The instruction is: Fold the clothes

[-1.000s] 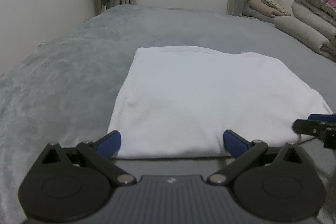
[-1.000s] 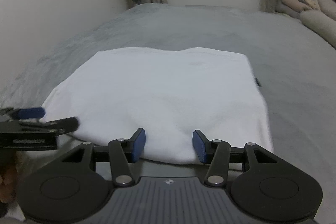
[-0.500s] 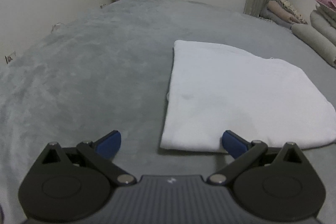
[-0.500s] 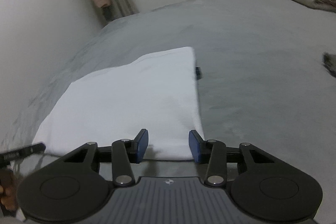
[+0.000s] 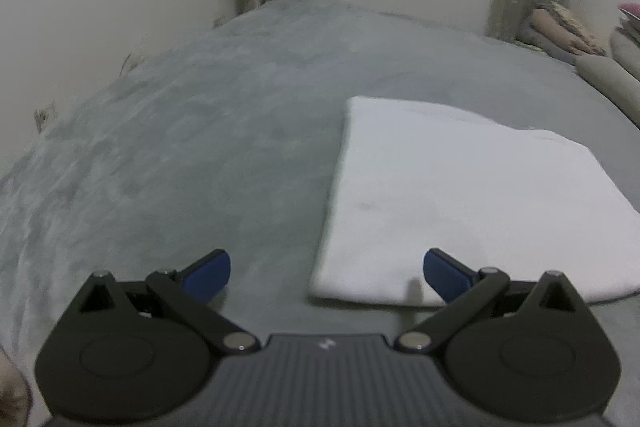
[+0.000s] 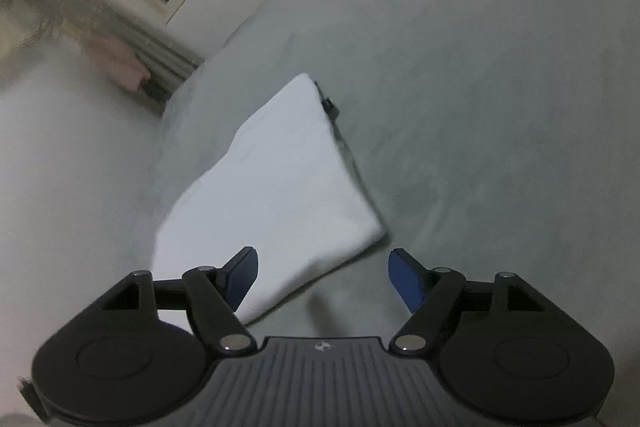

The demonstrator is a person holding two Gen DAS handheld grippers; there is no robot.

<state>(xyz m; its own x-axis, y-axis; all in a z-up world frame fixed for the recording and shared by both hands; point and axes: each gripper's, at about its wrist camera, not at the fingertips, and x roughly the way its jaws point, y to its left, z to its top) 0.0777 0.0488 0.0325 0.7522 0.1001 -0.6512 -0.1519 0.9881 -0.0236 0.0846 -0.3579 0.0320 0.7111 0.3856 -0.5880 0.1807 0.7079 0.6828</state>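
Garment [image 5: 460,195], white and folded into a flat rectangle, lies on the grey bed [image 5: 192,147]. Left gripper [image 5: 326,269]: jaws wide apart, empty, near the garment's front edge. Right gripper [image 6: 322,273]: jaws have just been opening, nothing between them, view tilted.

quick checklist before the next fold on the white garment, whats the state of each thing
1. Left gripper open, nothing between its fingers: ok.
2. Right gripper open, jaws just opened wider, nothing held: ok.
3. White garment lies flat as a folded rectangle on the grey bedspread: ok.
4. Both grippers lined up on the garment's near edge: not ok, each sits off towards a corner.
5. Bedspread around the garment free of clutter: ok.
6. Right wrist view sharp enough to aim: not ok, blurred and tilted.
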